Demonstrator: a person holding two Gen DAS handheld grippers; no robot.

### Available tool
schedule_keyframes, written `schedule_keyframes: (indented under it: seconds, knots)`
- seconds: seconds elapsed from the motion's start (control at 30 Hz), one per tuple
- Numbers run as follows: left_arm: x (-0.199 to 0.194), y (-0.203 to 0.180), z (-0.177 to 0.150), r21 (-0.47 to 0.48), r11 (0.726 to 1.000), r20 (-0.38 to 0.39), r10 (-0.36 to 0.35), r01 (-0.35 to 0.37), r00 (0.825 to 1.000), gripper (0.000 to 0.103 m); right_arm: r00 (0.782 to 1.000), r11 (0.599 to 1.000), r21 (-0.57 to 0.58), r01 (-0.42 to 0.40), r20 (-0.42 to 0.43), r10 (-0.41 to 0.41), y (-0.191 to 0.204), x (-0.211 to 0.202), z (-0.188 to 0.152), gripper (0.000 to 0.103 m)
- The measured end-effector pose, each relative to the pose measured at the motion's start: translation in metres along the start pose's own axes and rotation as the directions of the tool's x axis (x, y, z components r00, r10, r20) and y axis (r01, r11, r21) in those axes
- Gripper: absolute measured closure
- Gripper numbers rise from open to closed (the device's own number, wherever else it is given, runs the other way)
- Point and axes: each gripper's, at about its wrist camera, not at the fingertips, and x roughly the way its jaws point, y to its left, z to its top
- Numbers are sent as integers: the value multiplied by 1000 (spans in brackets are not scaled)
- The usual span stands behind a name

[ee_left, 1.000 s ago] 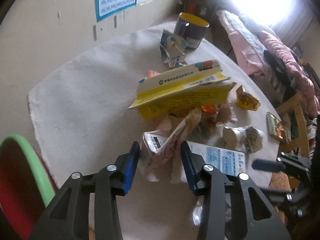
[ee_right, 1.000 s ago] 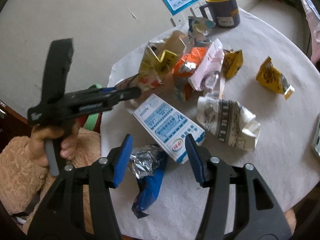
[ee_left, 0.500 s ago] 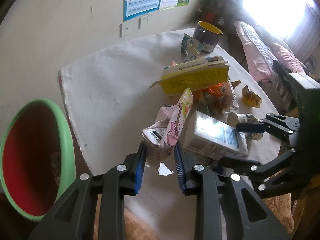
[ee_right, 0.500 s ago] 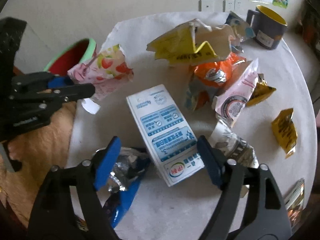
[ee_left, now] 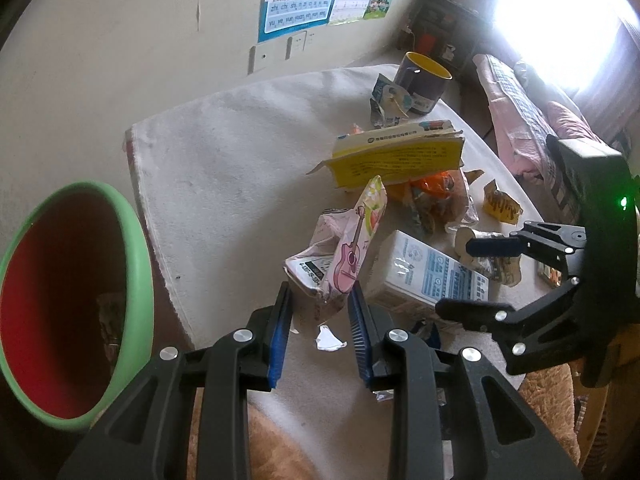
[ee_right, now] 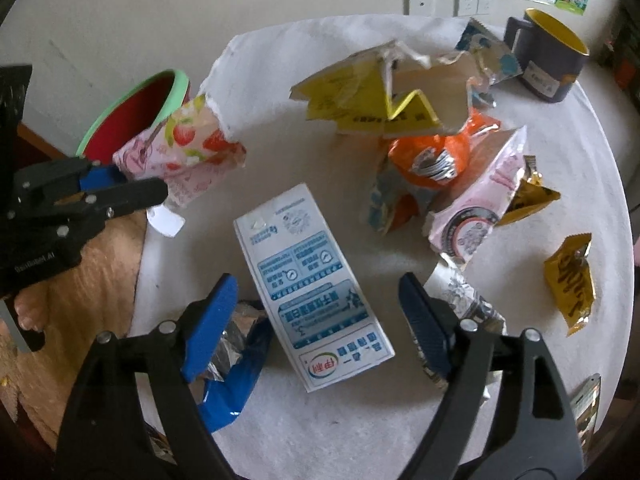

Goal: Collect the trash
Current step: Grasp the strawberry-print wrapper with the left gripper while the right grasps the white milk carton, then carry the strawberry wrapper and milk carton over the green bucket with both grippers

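Over the table [ee_left: 224, 184] edge, beside the bin [ee_left: 140, 264], the left gripper [ee_left: 318, 330] is clamped on a pink wrapper [ee_left: 344, 256]. Right gripper [ee_right: 316, 320] spreads wide, straddling a white carton [ee_right: 308, 280] lying flat, pads not touching it.

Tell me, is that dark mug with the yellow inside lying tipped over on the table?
No, the mug stands upright on the white tablecloth, its open mouth facing up and its handle at the side.
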Motion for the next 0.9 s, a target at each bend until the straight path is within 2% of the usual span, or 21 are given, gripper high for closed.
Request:
schedule_keyframes:
  seconds: [0.13,0.17,0.2,0.23,0.4,0.53,0.73,0.9]
  knots:
    - [-1,2,0,-6,1000,7,1,-1,1000,77,999,1000,-5,15,-39,-15,4,12,-8,22]
    - [-1,2,0,-7,1000,9,1,-1,1000,77,999,1000,1,19,-39,-19,4,14,-11,29]
    - [-1,2,-1,-7,1000,10,3,-2,1000,77,999,1000,7,19,-36,-18,5,15,-12,41]
    - [-2,2,-1,-5,1000,13,6,-6,1000,77,999,1000,17,15,-29,-14,5,13,-14,42]
    - [-6,0,-3,3,1000,36,15,-15,999,77,997,999,38,18,69,-20,19,-10,-25,47]
    - [-17,-5,-4,26,999,70,28,-30,997,77,985,997,74,28,165,-40,33,-36,-33,48]
    - [-39,-5,-7,40,998,114,43,-48,993,77,960,986,165,22,273,-67,46,-70,-40,48]
    - [-68,3,-4,22,998,179,57,-62,982,77,924,964,264,-20,373,-83,53,-94,-43,48]
